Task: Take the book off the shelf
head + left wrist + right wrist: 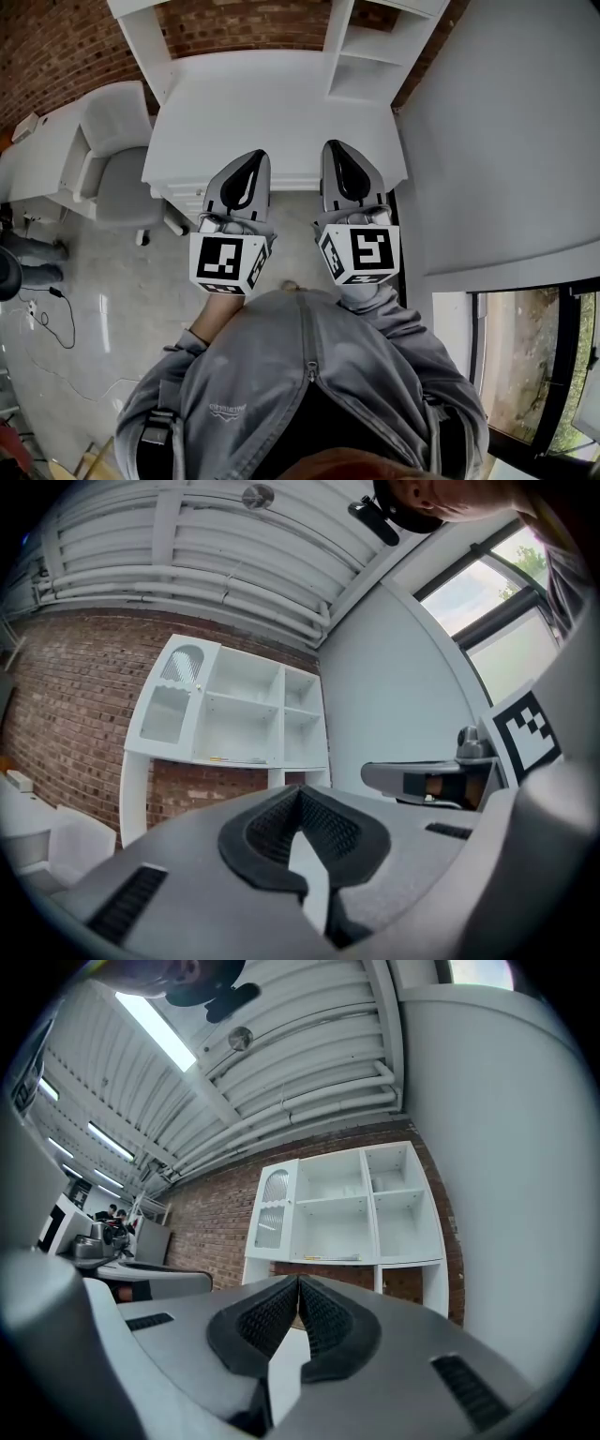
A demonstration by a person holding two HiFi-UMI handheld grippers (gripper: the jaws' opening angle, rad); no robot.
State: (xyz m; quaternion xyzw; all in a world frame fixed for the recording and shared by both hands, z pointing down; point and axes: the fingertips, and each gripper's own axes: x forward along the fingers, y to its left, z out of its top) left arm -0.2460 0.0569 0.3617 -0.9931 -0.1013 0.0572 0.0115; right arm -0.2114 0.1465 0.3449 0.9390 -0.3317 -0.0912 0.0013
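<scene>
The book (328,1258), showing only as a thin flat shape with a yellow streak, is lying on the bottom board of the white shelf unit (368,1206). It is sitting in the middle compartment, close to that board's front edge. The shelf unit is standing against a red brick wall (56,47) at the far edge of a white tabletop (262,103). A person in a grey zip jacket (309,375) is facing the tabletop and holding the left tool (254,157) and the right tool (336,146) side by side, their tips reaching just over its near edge. Both tools are pointing towards the shelf unit, well apart from the book. Each tool is clenched, its ribbed black pads meeting at the tip with nothing between them. A grey office chair (117,178) is standing just beside the tabletop's left edge.
</scene>
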